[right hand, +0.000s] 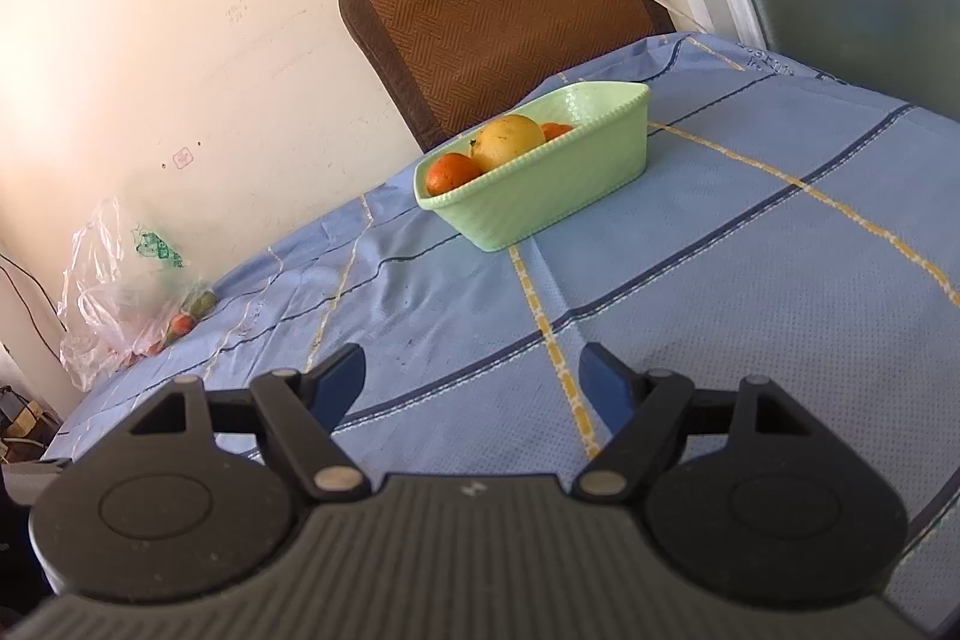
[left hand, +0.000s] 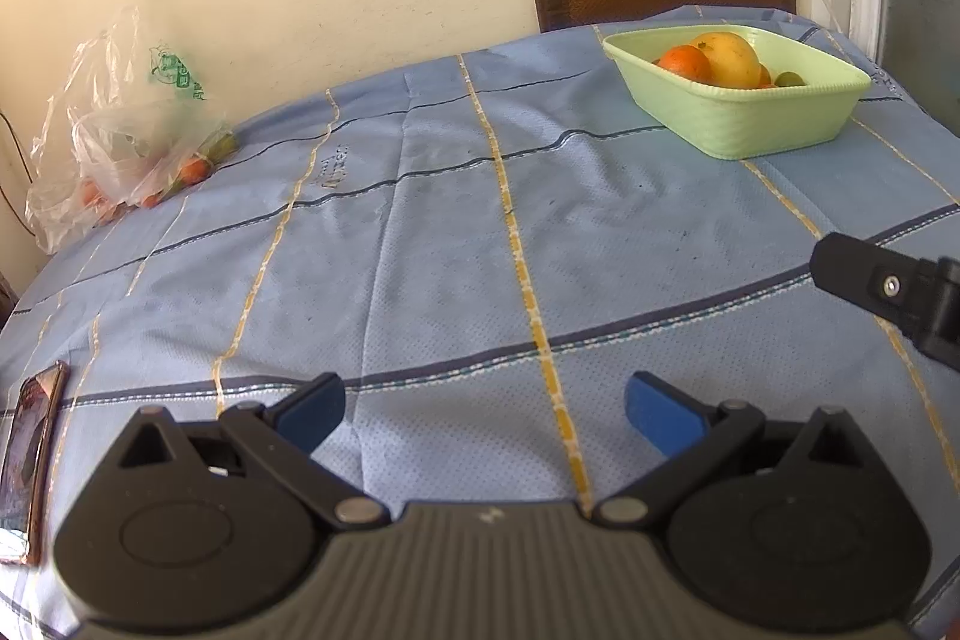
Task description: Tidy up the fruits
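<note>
Left gripper is hovering low over the blue plaid tablecloth, blue pads spread wide with nothing between them, pointing level toward the far wall. Right gripper is sitting rolled to one side, so its view is tilting; jaws also apart and holding nothing, aiming at the green basket. One of its black fingers is showing at the right edge of the left wrist view. Basket is resting at the far right of the table, holding a large yellow fruit and an orange touching it. Plastic bag with more fruit is lying at the far left by the wall, well apart from the basket. Phone is lying at the near left edge.
</note>
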Demonstrator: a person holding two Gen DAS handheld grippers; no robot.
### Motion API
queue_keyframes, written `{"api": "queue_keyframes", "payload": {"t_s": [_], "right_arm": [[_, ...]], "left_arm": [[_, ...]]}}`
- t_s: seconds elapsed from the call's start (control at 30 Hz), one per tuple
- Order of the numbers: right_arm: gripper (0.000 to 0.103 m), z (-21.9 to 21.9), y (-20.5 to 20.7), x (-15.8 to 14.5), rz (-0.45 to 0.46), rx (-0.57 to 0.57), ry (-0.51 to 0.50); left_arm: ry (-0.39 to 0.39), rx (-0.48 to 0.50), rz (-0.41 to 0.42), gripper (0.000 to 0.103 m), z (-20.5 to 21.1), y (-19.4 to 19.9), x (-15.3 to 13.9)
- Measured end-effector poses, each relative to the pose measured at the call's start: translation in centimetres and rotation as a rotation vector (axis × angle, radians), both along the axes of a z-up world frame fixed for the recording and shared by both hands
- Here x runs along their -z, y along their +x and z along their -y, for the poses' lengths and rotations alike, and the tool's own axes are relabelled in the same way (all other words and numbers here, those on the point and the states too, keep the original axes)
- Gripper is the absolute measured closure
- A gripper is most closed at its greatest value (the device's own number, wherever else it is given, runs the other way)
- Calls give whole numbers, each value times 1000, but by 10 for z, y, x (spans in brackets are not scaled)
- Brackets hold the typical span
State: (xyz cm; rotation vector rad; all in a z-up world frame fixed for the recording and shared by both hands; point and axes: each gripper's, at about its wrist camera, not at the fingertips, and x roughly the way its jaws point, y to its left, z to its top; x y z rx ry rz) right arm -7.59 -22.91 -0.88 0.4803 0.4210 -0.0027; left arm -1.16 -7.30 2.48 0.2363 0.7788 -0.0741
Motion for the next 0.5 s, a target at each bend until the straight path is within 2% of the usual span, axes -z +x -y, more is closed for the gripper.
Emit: {"api": "queue_keyframes", "payload": {"t_s": [0.17, 0.27, 0.5], "right_arm": [[22, 0, 10, -8, -27, -58, -45], [17, 3, 19, -14, -41, -94, -71], [14, 15, 38, -19, -26, -71, -112]], "left_arm": [[-1, 9, -2, 0, 3, 4, -5], [-9, 13, -10, 0, 5, 11, -9], [-22, 16, -17, 0, 10, 32, -16]]}}
